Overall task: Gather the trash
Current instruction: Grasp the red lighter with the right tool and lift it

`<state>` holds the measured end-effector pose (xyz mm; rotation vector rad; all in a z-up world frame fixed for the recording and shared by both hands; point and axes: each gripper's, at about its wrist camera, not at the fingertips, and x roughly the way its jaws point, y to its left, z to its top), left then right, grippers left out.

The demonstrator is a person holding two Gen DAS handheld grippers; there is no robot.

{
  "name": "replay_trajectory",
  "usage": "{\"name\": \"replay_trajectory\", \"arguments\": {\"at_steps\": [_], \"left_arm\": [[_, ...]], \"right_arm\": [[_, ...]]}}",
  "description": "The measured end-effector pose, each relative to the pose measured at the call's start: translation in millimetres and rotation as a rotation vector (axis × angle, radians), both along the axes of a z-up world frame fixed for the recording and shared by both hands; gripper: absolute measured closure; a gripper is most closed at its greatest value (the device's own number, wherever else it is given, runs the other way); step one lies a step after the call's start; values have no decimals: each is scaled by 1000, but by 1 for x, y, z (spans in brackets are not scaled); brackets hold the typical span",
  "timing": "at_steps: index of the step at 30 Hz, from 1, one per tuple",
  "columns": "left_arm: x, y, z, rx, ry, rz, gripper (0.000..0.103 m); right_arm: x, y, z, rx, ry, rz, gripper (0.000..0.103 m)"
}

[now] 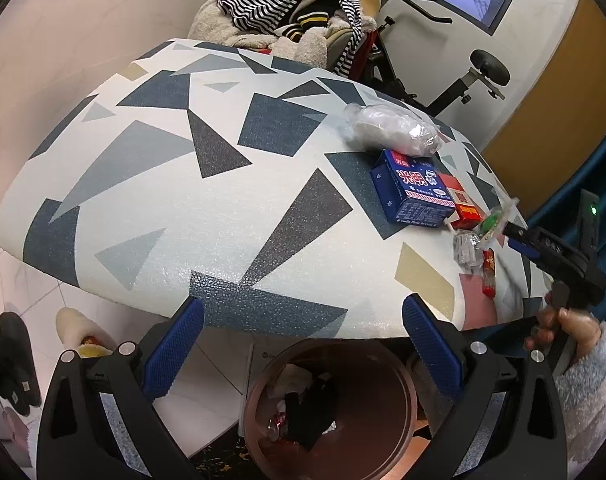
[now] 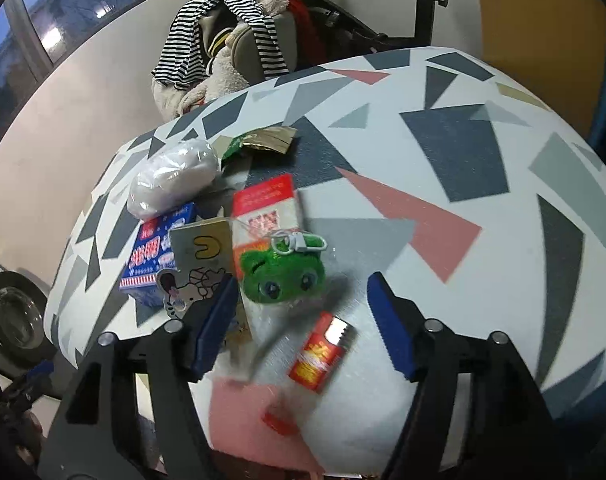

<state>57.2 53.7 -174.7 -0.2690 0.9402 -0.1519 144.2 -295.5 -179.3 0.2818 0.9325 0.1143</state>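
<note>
A brown trash bin with some trash in it stands on the floor below the table edge. My left gripper is open and empty, hovering over the bin. On the patterned table lie a blue box, a red box, a clear plastic bag, and small wrappers. My right gripper is open above a green frog keychain in clear wrap and a red wrapper. The blue box, a sticker card, the red box and the white bag lie beyond.
A chair piled with striped clothes stands behind the table, beside an exercise bike. Slippers lie on the tiled floor at left. A green and gold packet lies further back on the table.
</note>
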Motion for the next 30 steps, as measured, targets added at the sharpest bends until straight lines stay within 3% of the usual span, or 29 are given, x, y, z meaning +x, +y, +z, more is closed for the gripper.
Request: {"name": "replay_trajectory", "arguments": {"at_steps": [5, 12, 16, 18, 20, 24, 30], "left_arm": [[0, -4, -1, -4, 1, -9, 6], [-1, -8, 0, -1, 0, -20, 6], [-2, -6, 0, -6, 1, -14, 6], [-2, -6, 0, -11, 0, -15, 6], [-2, -7, 0, -13, -4, -21, 6], [0, -9, 0, -33, 1, -41, 6], [26, -14, 6, -117, 8, -59, 6]], "right_arm": [[-21, 8, -9, -46, 54, 18, 36], [-26, 23, -24, -89, 99, 23, 45], [-18, 35, -27, -160, 104, 43, 67], [-16, 40, -28, -195, 99, 61, 70], [-15, 42, -29, -205, 89, 79, 72], [-21, 30, -10, -71, -28, 64, 75], [-23, 22, 20, -44, -131, 62, 76]]}}
